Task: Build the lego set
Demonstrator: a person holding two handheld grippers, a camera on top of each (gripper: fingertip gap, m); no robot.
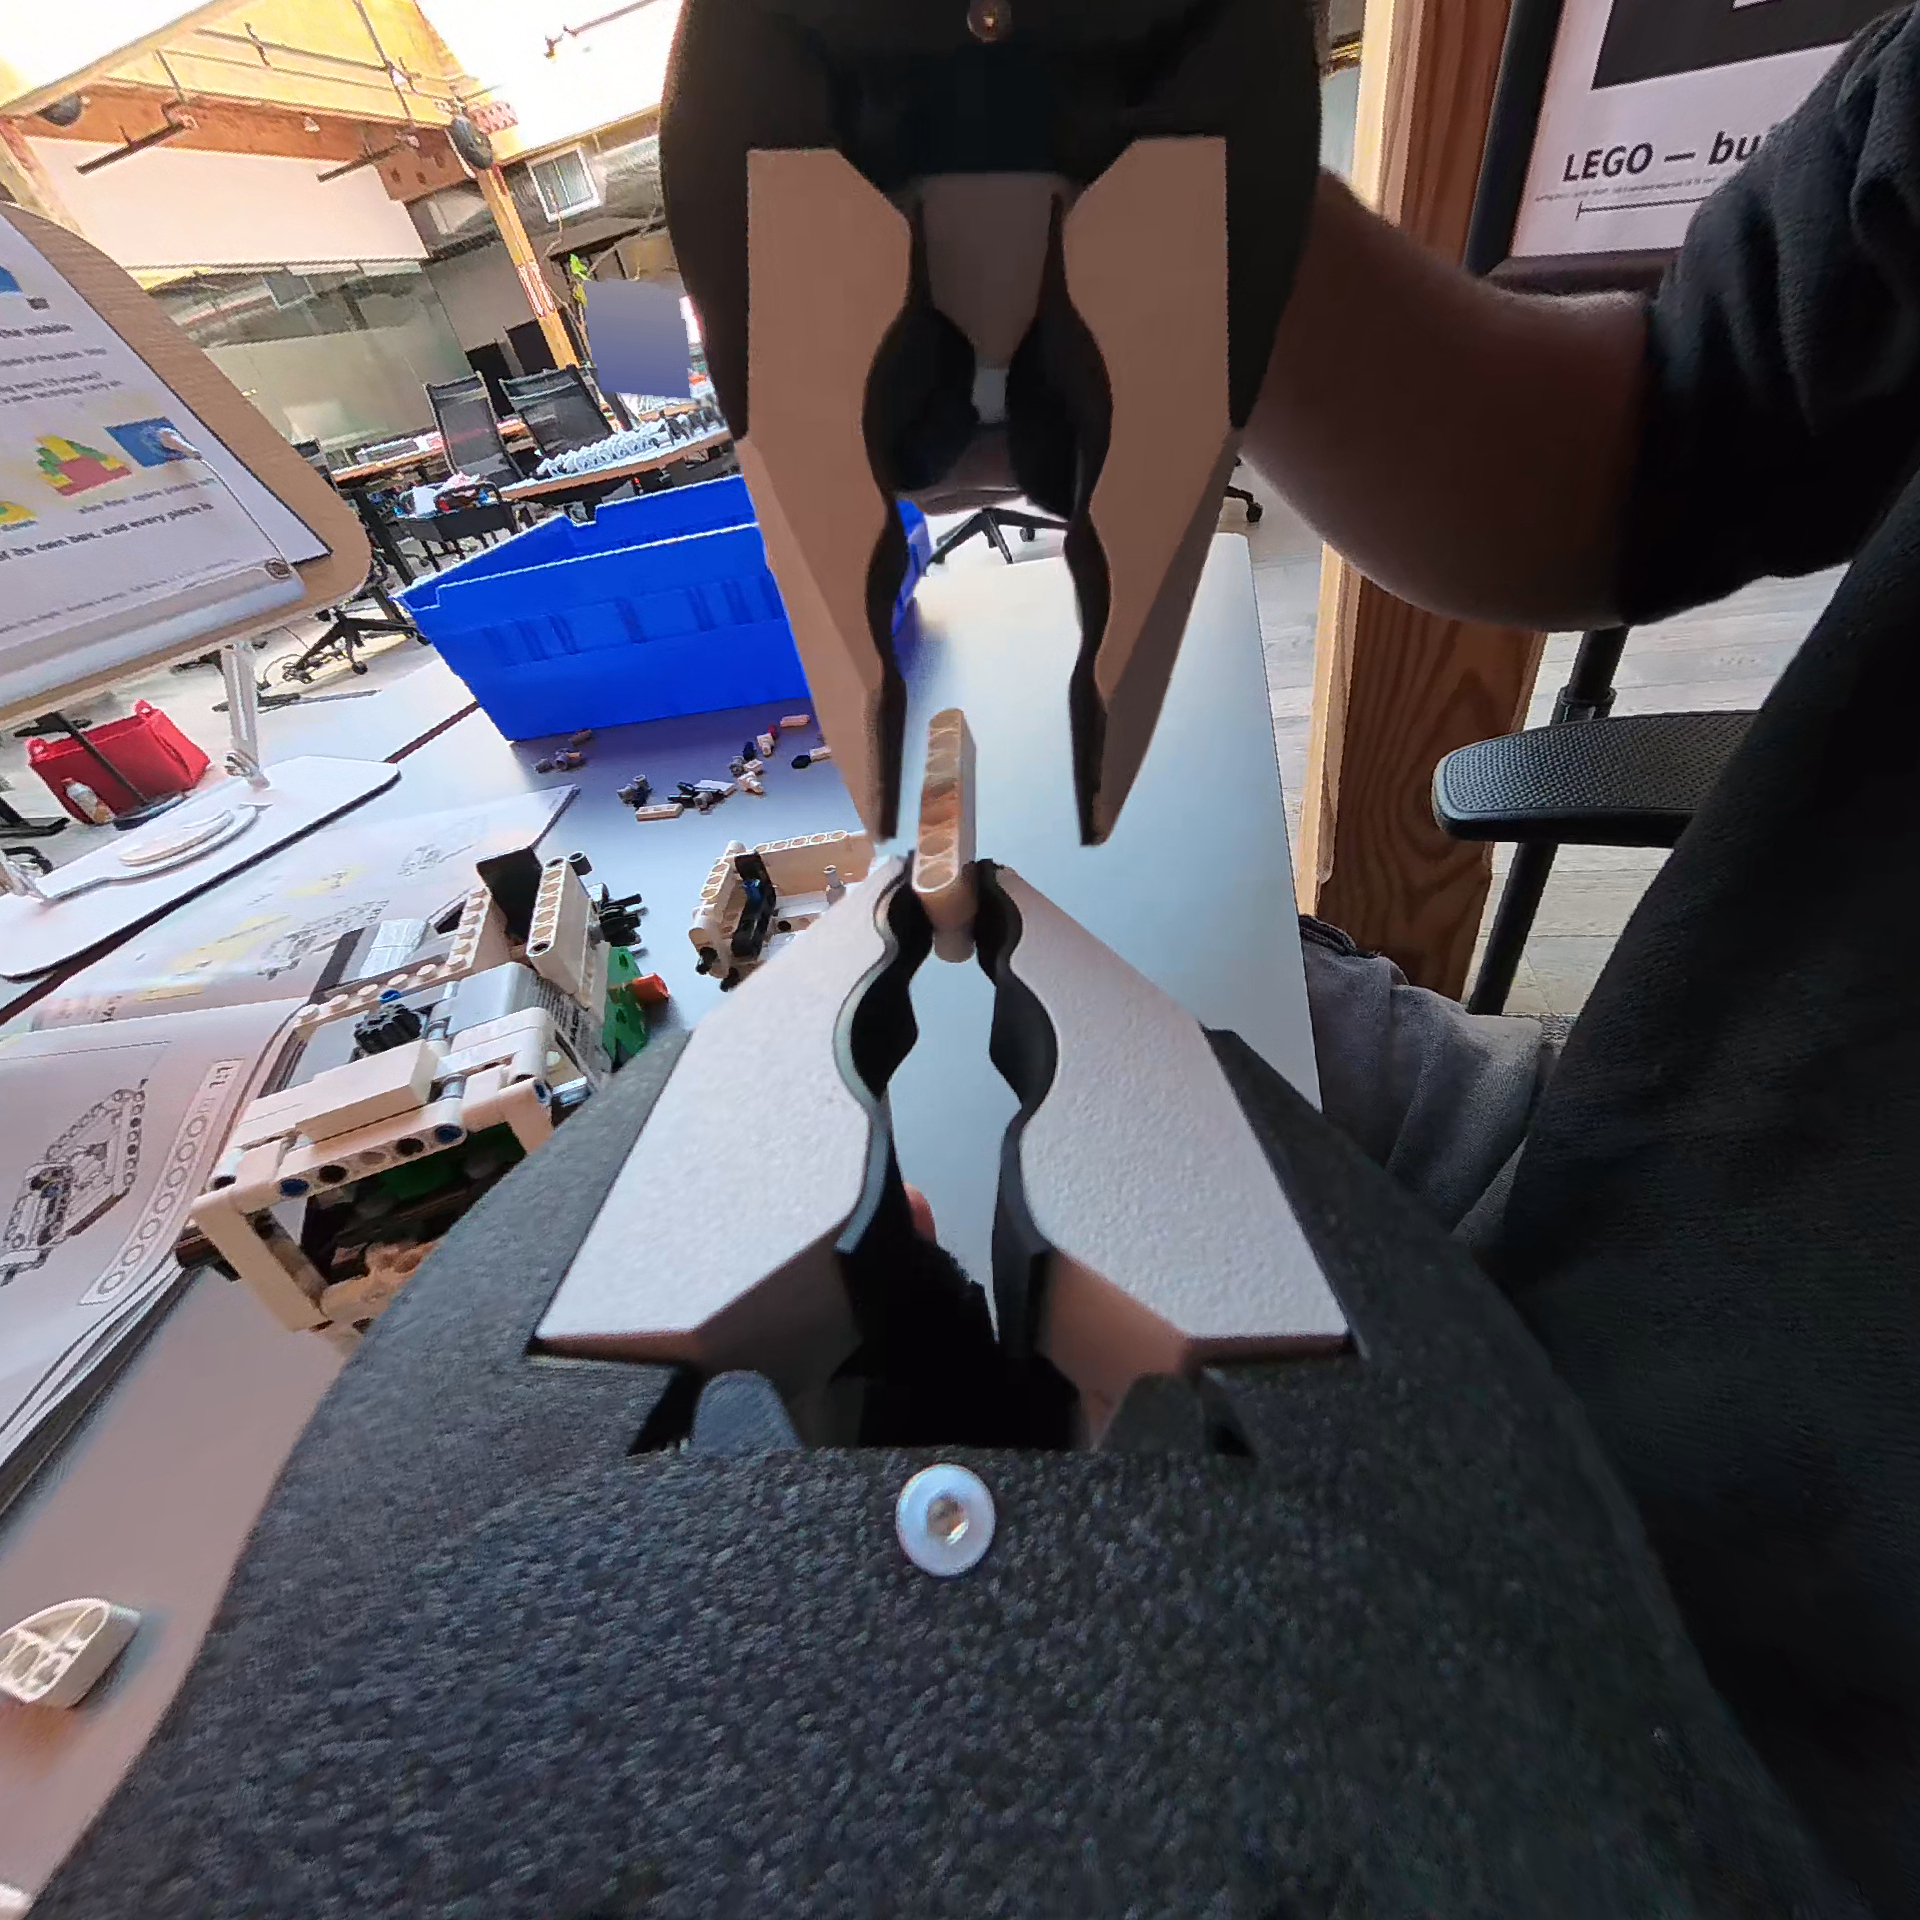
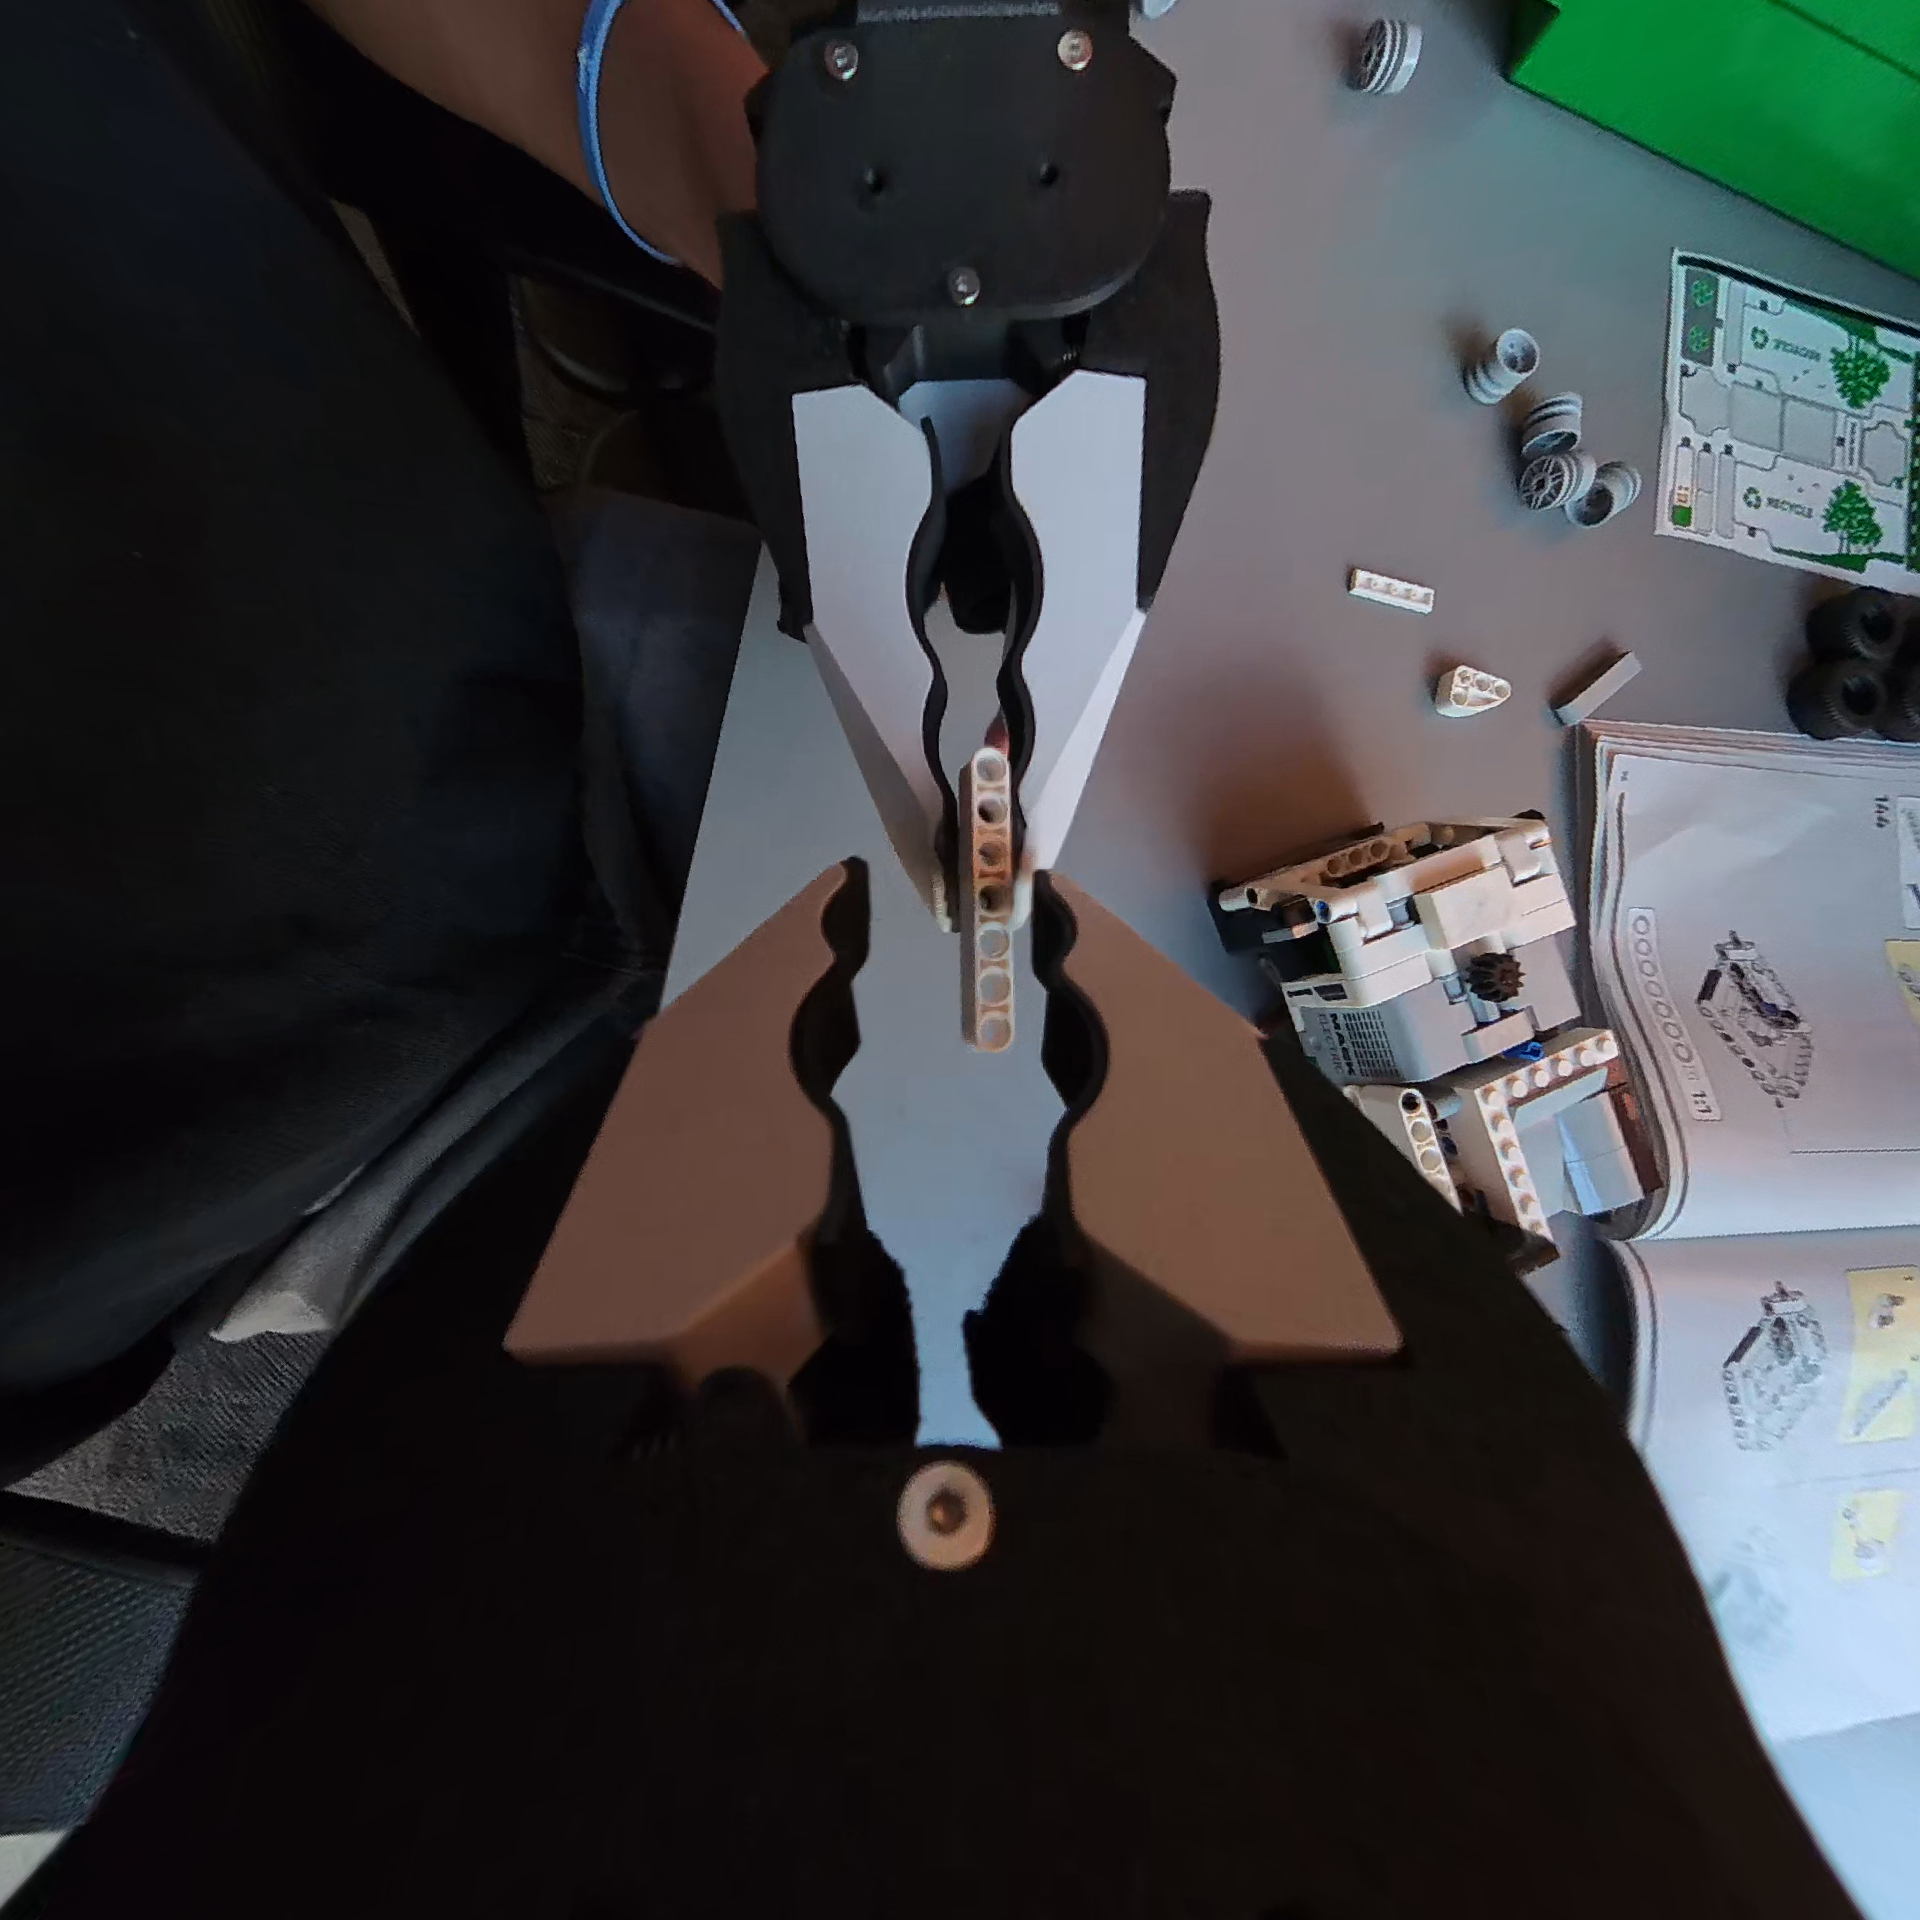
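My left gripper (image 1: 948, 883) is shut on one end of a long white holed beam (image 1: 948, 800) and holds it above the grey table. In the right wrist view the left gripper (image 2: 987, 883) comes in from the top with the beam (image 2: 992, 987) sticking out toward the camera. My right gripper (image 2: 948, 881) is open, one finger on each side of the beam's free end, not pressing it. It enters the left wrist view from the top (image 1: 992, 831). A partly built white model (image 1: 416, 1091) (image 2: 1434, 997) stands on the table beside the grippers.
An open instruction booklet (image 1: 94, 1174) (image 2: 1766, 987) lies by the model. A smaller white sub-assembly (image 1: 769, 894), loose pieces (image 1: 707, 779) and a blue bin (image 1: 623, 623) sit farther back. Grey wheel hubs (image 2: 1558, 457), black tyres (image 2: 1860, 665), a sticker sheet (image 2: 1787, 416) and a green box (image 2: 1714, 104) lie around. My two grippers' fingertips are within a few centimetres of each other.
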